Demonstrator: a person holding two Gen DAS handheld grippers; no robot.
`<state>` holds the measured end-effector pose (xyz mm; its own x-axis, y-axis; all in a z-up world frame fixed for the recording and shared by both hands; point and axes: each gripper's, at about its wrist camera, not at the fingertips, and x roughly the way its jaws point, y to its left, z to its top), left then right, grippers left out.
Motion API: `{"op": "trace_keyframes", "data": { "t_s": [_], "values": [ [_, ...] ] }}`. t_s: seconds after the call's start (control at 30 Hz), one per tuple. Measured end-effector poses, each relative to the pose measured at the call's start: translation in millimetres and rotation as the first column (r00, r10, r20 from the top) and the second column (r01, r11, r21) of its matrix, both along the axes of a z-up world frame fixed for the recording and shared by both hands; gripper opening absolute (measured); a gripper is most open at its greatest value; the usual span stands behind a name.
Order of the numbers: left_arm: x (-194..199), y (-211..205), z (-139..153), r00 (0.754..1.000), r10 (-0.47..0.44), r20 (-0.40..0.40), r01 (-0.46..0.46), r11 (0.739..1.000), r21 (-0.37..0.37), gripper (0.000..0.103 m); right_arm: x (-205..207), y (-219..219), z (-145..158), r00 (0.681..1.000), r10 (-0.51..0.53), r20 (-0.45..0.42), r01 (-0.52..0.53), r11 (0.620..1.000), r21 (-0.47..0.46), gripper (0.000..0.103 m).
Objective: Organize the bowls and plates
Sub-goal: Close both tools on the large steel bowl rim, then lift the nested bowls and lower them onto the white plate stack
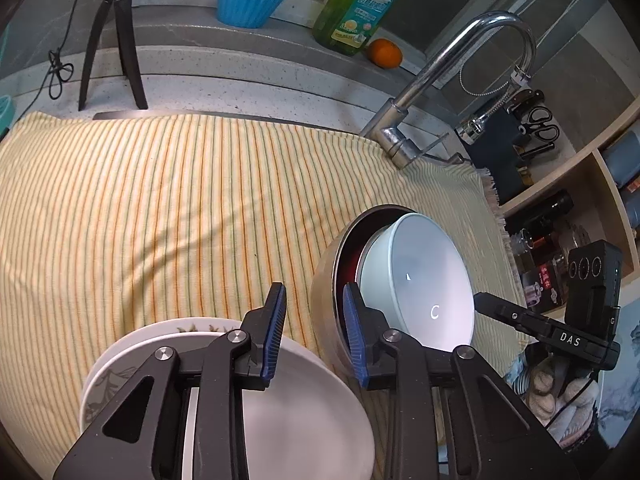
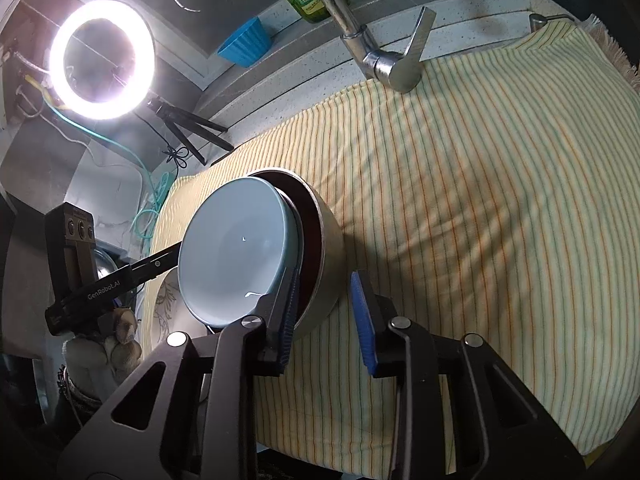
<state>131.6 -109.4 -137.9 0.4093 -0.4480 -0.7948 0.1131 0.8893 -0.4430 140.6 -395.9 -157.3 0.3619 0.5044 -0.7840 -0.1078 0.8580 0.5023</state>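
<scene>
A pale blue bowl [image 1: 424, 280] sits nested inside a larger grey bowl with a dark red inside [image 1: 328, 288] on the striped cloth; both also show in the right wrist view, the blue bowl [image 2: 236, 248] and the grey bowl [image 2: 328, 240]. Stacked white plates [image 1: 304, 412], the lower one leaf-patterned, lie under my left gripper [image 1: 314, 334], which is open and empty just left of the bowls. My right gripper [image 2: 326, 320] is open, its jaws astride the grey bowl's near rim, left finger inside, right finger outside.
The yellow striped cloth [image 1: 160, 208] covers the counter. A chrome tap [image 1: 440, 80] stands behind it, with a green soap bottle [image 1: 360, 4], an orange [image 1: 385, 53], a blue cup [image 1: 248, 2] and a tripod [image 1: 116, 40]. A ring light [image 2: 102, 58] glares at the left. Shelves [image 1: 592, 208] at right.
</scene>
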Motion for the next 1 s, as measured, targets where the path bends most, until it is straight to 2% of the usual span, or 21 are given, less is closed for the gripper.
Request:
{"op": "trace_keyframes", "data": {
  "t_s": [0.2, 0.6, 0.67, 1.0],
  "values": [
    [1, -6, -4, 1.000, -0.001, -0.009, 0.001, 1.000, 0.005, 0.021, 6, 2, -8, 1.000, 0.025, -0.018, -0.025, 1.000, 0.000, 0.018],
    [3, -14, -13, 0.999, 0.008, -0.031, -0.008, 1.000, 0.005, 0.014, 19, 13, -18, 0.996, 0.081, -0.048, -0.081, 0.997, -0.002, 0.015],
    [2, -19, -14, 1.000, 0.005, -0.030, -0.005, 1.000, 0.014, 0.009, 21, 14, -18, 0.995, 0.091, -0.048, -0.091, 0.996, -0.005, 0.015],
    [0, -23, -10, 0.999, 0.039, -0.012, -0.038, 0.998, 0.050, 0.009, 25, 13, -19, 0.989, 0.130, -0.069, -0.130, 0.991, -0.009, 0.015]
  ]
}}
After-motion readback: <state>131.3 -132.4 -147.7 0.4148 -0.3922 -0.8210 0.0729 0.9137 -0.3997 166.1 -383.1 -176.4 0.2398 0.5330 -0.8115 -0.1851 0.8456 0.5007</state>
